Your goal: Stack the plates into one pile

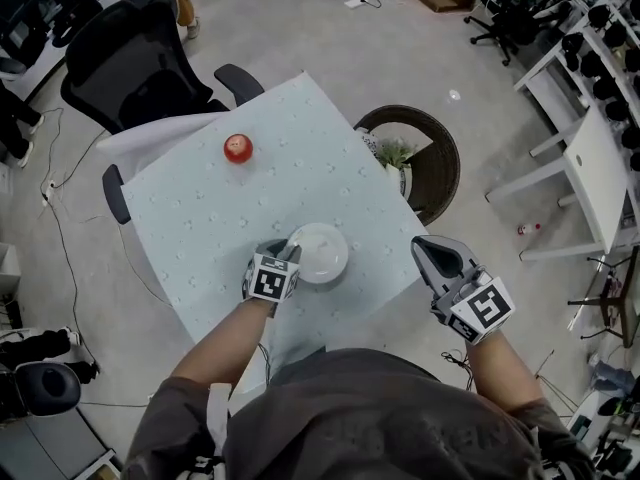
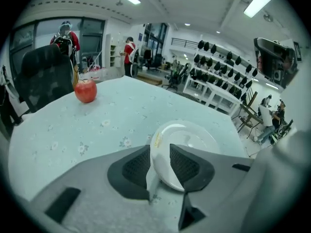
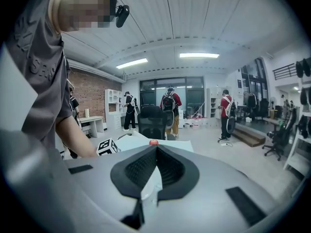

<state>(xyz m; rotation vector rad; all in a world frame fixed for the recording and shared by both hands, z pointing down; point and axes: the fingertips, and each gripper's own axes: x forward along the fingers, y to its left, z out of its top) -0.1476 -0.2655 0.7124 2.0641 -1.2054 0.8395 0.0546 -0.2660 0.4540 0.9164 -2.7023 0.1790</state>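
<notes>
In the head view, the white plate (image 1: 322, 253) lies flat on the desk (image 1: 300, 188) straight ahead of the left hand-held gripper (image 1: 287, 253), whose tips reach the plate's near rim. The right hand-held gripper (image 1: 428, 250) hangs well apart on the plate's far side, off the desk's edge, so the left one is plainly the nearer. A red apple (image 1: 238, 148) sits well beyond the left hand-held gripper, clear of the plate. No second loose plate shows on the desk, and I cannot tell whether this white round is a single plate or a pile already stacked. In the left gripper view, the left hand-held gripper (image 2: 159, 149) has its jaws apart with the plate (image 2: 189, 140) rim standing between the pads, which seem not to press on it. The plate is round and glossy white, with no long axis, and has a small yellowish label on the rim nearest the jaws. The apple (image 2: 86, 91) lies far ahead and to the left on the desk (image 2: 121, 115). In the right gripper view, the right hand-held gripper (image 3: 156, 147) has its jaws together on nothing and looks level across the room. Only the apple (image 3: 153, 142) peeps over the tips, and no plate shows.
</notes>
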